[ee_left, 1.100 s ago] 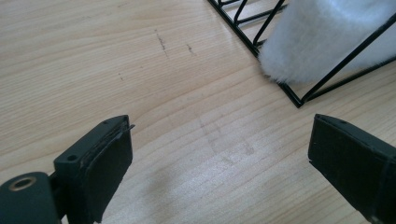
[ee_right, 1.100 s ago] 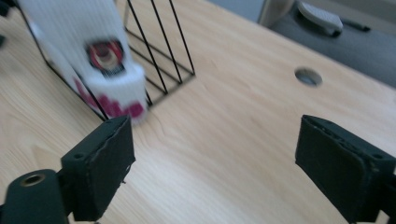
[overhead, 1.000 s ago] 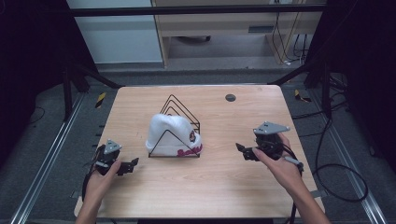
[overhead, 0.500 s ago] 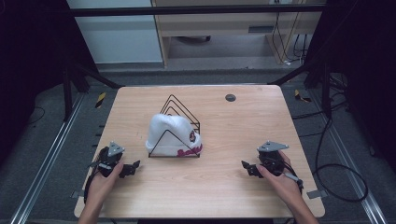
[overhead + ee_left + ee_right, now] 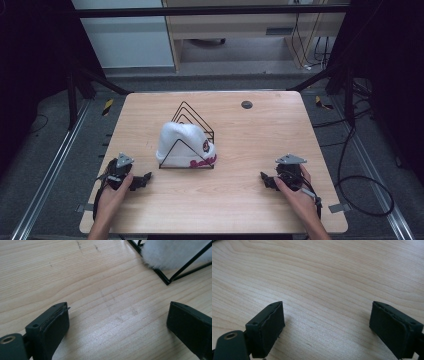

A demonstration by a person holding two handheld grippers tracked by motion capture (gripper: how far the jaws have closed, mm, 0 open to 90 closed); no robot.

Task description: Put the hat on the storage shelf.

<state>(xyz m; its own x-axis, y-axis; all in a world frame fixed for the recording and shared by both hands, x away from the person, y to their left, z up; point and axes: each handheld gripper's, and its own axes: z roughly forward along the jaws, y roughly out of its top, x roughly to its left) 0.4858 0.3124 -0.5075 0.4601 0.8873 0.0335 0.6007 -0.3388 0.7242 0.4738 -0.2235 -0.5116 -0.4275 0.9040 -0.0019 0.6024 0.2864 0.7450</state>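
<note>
Near the front edge of the wooden bench [image 5: 230,210], the left claw [image 5: 142,181] rests toward the left front corner and the right claw [image 5: 266,181] toward the right front corner, each held by a hand. In both gripper views the jaws stand wide apart with bare wood between them, gripping nothing. Farther in, at the bench's middle, a white beanie [image 5: 183,145] with red lettering sits in a black wire rack [image 5: 192,117]. A small dark disc [image 5: 246,104] lies near the far edge.
</note>
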